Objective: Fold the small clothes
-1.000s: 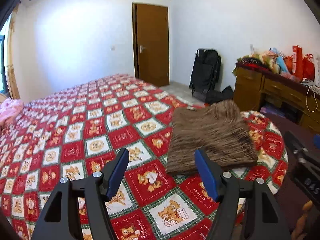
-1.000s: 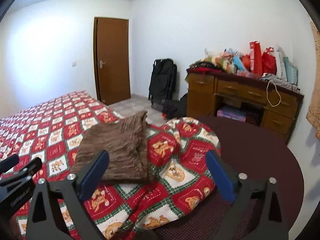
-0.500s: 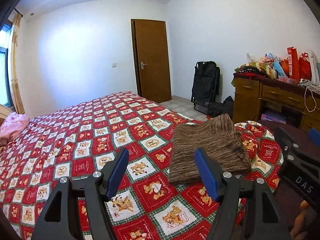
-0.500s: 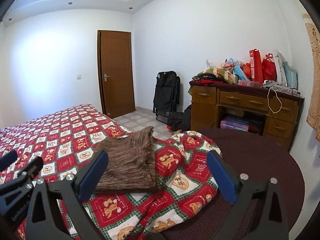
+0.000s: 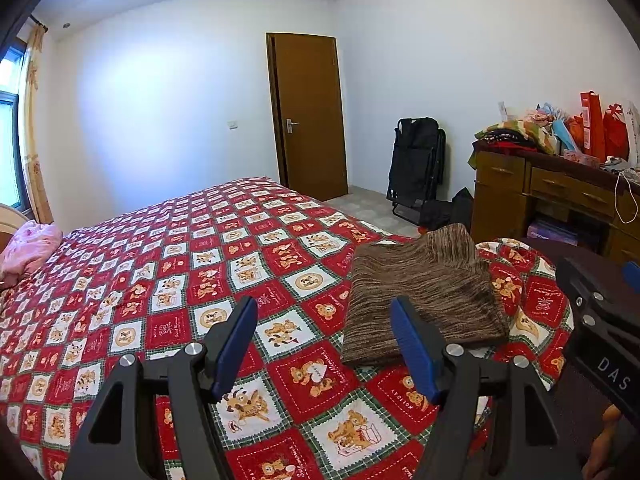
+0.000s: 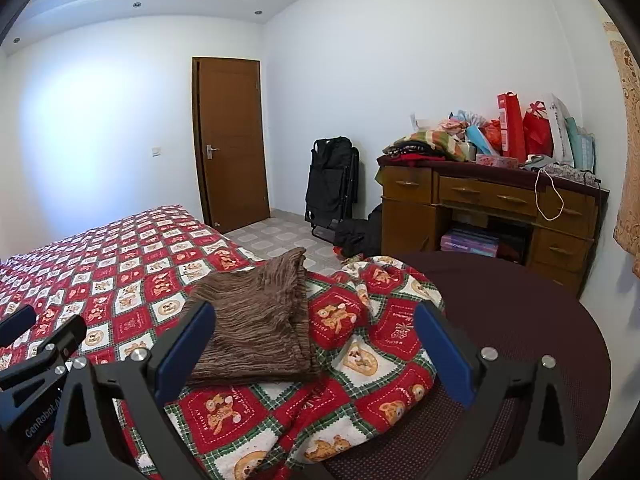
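Since the earlier frames both grippers have risen and tilted upward: more ceiling and wall show, and the brown folded garment [image 5: 424, 296] sits lower and farther off in both views. The left gripper [image 5: 324, 344] hangs above the patterned bedspread [image 5: 168, 280] with jaws spread wide and nothing between them. The right gripper [image 6: 316, 344] is likewise spread wide and empty, above the bedspread's bunched corner.

The garment lies flat and folded near the bed corner, touched by neither gripper; in the left view the right blue finger [image 5: 412, 352] overlaps its near edge.

Surroundings: a pink cloth [image 5: 30, 244] lies at the far left of the bed. A dark maroon surface [image 6: 520, 320] lies beside the bed corner, under the bedspread's edge. Beyond it stands a wooden desk [image 6: 480, 204] piled with clothes and red bags [image 6: 520, 128]. A folded black chair [image 6: 332, 184] leans on the wall beside a closed brown door [image 6: 232, 140].
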`<state>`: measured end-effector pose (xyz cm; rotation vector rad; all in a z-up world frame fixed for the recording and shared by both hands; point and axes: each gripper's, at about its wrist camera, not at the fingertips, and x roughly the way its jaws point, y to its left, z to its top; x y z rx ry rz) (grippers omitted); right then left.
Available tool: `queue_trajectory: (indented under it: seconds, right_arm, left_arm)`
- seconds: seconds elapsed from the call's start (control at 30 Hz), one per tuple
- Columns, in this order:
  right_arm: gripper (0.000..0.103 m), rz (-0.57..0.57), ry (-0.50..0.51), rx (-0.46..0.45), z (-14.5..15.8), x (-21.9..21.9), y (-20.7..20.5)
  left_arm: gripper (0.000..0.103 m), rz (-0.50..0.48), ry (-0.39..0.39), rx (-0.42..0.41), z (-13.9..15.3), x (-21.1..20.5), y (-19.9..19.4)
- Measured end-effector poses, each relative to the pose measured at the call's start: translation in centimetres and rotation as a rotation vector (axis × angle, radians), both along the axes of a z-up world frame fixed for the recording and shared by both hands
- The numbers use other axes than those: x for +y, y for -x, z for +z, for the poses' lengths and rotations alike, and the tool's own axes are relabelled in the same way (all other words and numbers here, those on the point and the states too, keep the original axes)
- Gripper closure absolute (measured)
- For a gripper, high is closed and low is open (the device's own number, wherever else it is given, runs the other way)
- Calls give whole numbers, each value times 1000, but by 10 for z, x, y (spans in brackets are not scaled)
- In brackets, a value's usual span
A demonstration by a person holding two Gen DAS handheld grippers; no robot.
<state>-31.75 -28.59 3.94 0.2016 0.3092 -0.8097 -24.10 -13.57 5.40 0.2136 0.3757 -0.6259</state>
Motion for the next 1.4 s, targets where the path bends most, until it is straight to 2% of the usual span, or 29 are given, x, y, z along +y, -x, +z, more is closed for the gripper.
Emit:
queue_trajectory:
  seconds: [0.97,1.1,1.17,1.23,1.4]
  right_arm:
    - [2,1,0,-4,-1,-4,0]
    - [2,1,3,-4,-1,-3,0]
    - [2,3,6,-3,0,-3,0]
    - [2,3,5,-2,0,-3,0]
    - [2,7,-1,0,0,-5,-1]
  left_arm:
    - [33,17,-14,3,-1,1,-4]
    - [33,6,3,18,0,2,-5]
    - [32,18,0,-4,1,2,-4]
    - [24,39,-6,-49,2,3,-1]
    - [24,40,2,-59,4,4,-1]
